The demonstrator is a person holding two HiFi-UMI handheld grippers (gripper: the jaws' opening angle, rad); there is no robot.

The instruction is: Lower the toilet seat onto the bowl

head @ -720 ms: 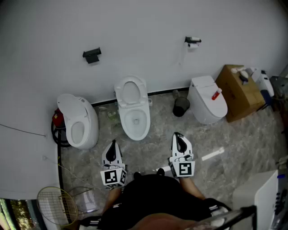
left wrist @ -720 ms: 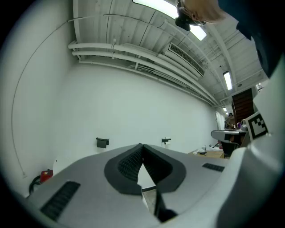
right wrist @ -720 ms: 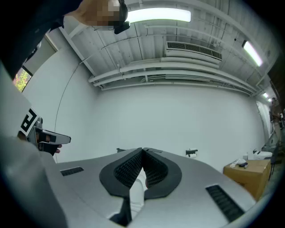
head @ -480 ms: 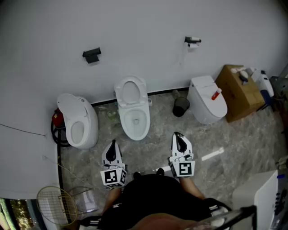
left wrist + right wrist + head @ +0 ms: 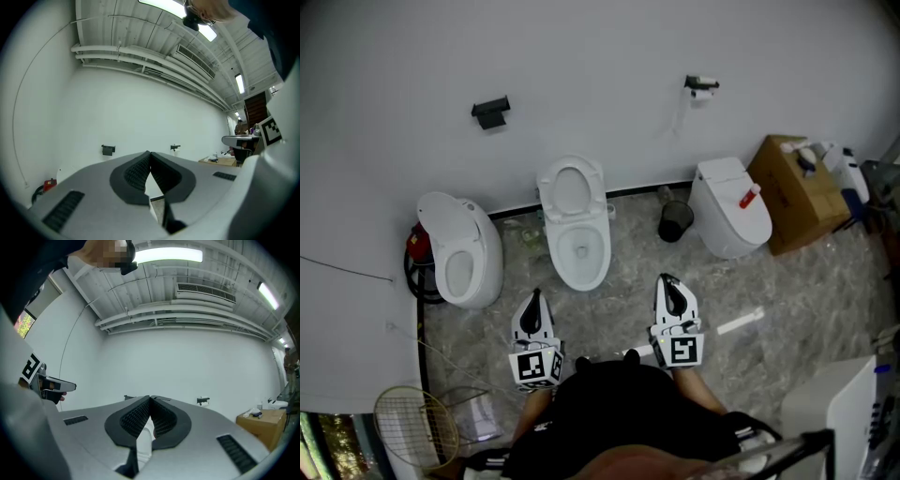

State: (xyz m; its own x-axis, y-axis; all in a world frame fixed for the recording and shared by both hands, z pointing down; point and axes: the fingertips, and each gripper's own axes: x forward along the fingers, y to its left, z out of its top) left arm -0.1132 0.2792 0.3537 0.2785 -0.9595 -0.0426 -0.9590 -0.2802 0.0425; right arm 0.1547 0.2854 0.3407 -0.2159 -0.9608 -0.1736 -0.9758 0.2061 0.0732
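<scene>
- Person (image 5: 619, 422) in dark top at bottom edge of head view, one gripper per hand, both held out over the marbled floor (image 5: 628, 281).
- L gripper (image 5: 535, 296): jaws pressed together, nothing btwn them.
- R gripper (image 5: 666, 280): jaws likewise closed tight, empty. Sits slightly further fwd than the L one.
- Both grippers well short of the toilets and touching nothing.
- Racket (image 5: 414, 429) lies at lower left, by the wall foot.
- White strip (image 5: 741, 322) on floor, just right of R gripper.
- Mid toilet (image 5: 578, 267) straight ahead, roughly btwn the two grippers' lines. Its toilet seat (image 5: 572, 187) stands raised, leaning back twd the wall; bowl (image 5: 581, 249) open below it.
- L toilet (image 5: 461, 258) also open, red item w/ black hose (image 5: 416, 247) just beside it.
- R toilet (image 5: 729, 214) has lid down, small red-and-white thing (image 5: 751, 197) lying on top.
- Dark bin (image 5: 675, 222) btwn mid and R toilets, near the wall.
- Cardboard box (image 5: 797, 192) just right of R toilet, odds and ends on top.
- White wall (image 5: 600, 56): black holder (image 5: 491, 113) above the L/mid toilets, paper-roll holder (image 5: 701, 86) further right.
</scene>
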